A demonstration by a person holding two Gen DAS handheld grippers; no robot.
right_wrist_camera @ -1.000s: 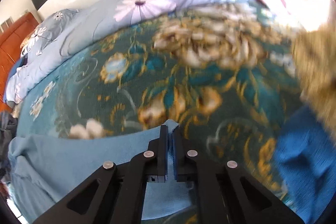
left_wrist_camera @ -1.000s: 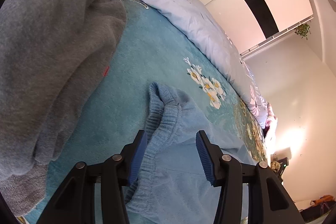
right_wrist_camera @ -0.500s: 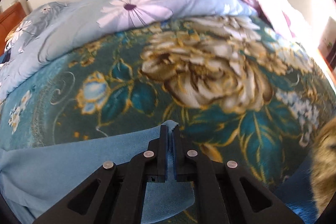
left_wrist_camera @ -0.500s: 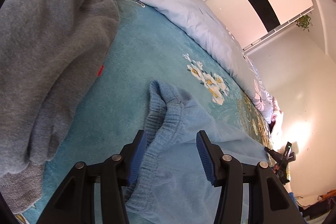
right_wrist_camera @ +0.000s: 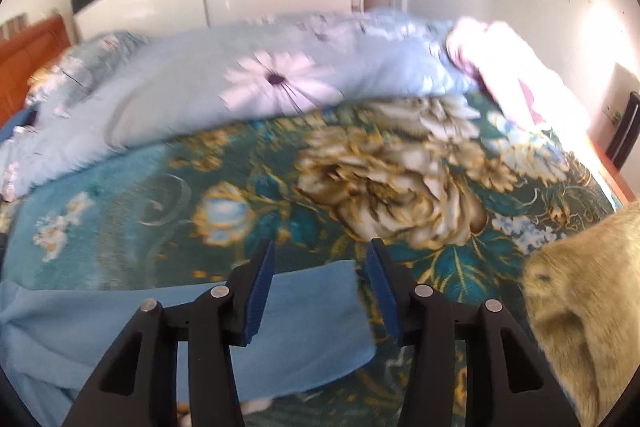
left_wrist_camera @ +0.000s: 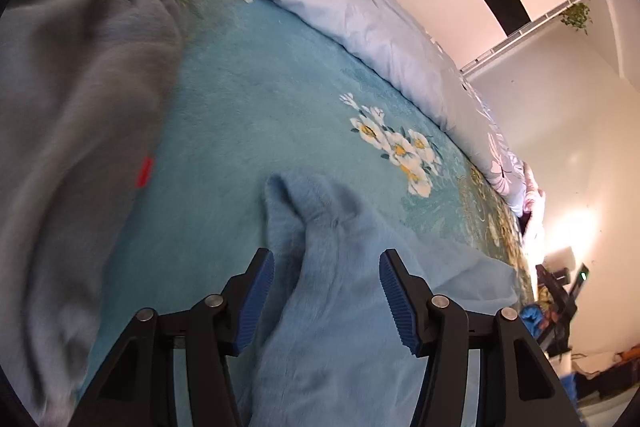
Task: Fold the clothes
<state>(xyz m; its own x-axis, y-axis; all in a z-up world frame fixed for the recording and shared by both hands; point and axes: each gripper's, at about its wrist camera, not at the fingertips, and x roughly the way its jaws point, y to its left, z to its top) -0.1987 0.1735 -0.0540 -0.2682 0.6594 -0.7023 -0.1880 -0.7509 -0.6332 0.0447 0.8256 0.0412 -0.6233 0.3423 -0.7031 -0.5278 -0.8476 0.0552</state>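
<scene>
Light blue pants (left_wrist_camera: 340, 307) lie on the teal floral blanket (left_wrist_camera: 248, 115), their gathered waistband bunched up. My left gripper (left_wrist_camera: 326, 255) straddles that waistband; its jaws are opening and the blue pads stand clear of the cloth. In the right wrist view the pants' other end (right_wrist_camera: 300, 315) lies flat on the blanket (right_wrist_camera: 132, 211). My right gripper (right_wrist_camera: 322, 245) hangs just above the corner; its jaws are opening and grip nothing.
A grey sweater (left_wrist_camera: 80, 107) is heaped to the left of the pants. A pale blue flowered duvet (left_wrist_camera: 360, 27) runs along the far side of the bed. A tan furry item (right_wrist_camera: 580, 307) lies at the right, a pink cloth (right_wrist_camera: 508, 67) beyond it.
The right gripper was shut on the pants' corner; it has now opened, let the corner drop flat and risen. The left jaws have spread a little wider around the waistband.
</scene>
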